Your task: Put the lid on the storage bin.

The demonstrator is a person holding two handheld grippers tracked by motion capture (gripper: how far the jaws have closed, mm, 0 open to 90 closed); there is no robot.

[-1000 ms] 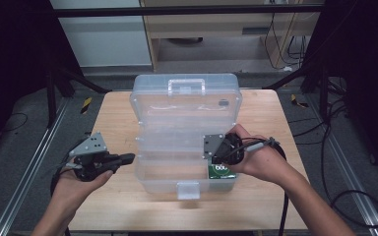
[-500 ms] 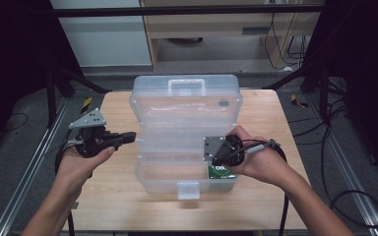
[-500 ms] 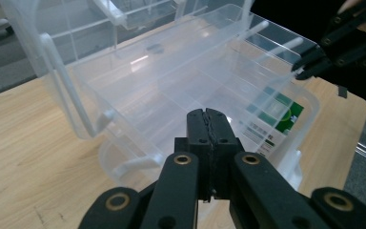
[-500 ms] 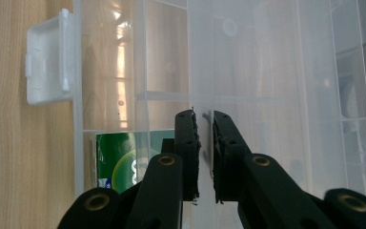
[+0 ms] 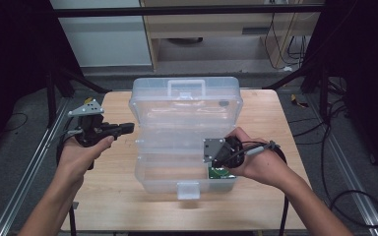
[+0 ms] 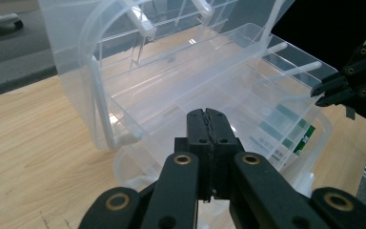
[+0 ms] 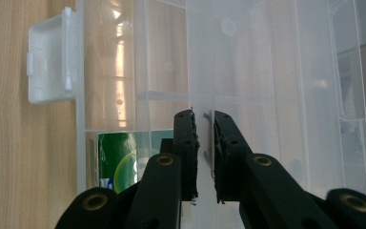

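Note:
A clear plastic organiser box point(image 5: 187, 110) lies open on the wooden table point(image 5: 261, 123), its lid tipped back. A green packet point(image 5: 220, 173) lies in the front right compartment and shows again in the left gripper view point(image 6: 293, 136) and the right gripper view point(image 7: 124, 157). My right gripper point(image 5: 217, 162) points down into that corner. Its jaws point(image 7: 203, 117) stand a sliver apart, with a thin clear wall of the box point(image 7: 202, 71) between them, and the pads seem to press on it. My left gripper point(image 5: 127, 128) hovers left of the box, shut and holding nothing point(image 6: 208, 114).
The white latch point(image 5: 188, 190) sticks out at the front of the box, near the table's front edge. Metal rails point(image 5: 29, 172) run along both sides of the table. Cables point(image 5: 344, 196) trail on the floor at the right.
My left gripper has moved away from the person, toward the far side, and risen a little beside the box. The right gripper has stayed put over the front right corner.

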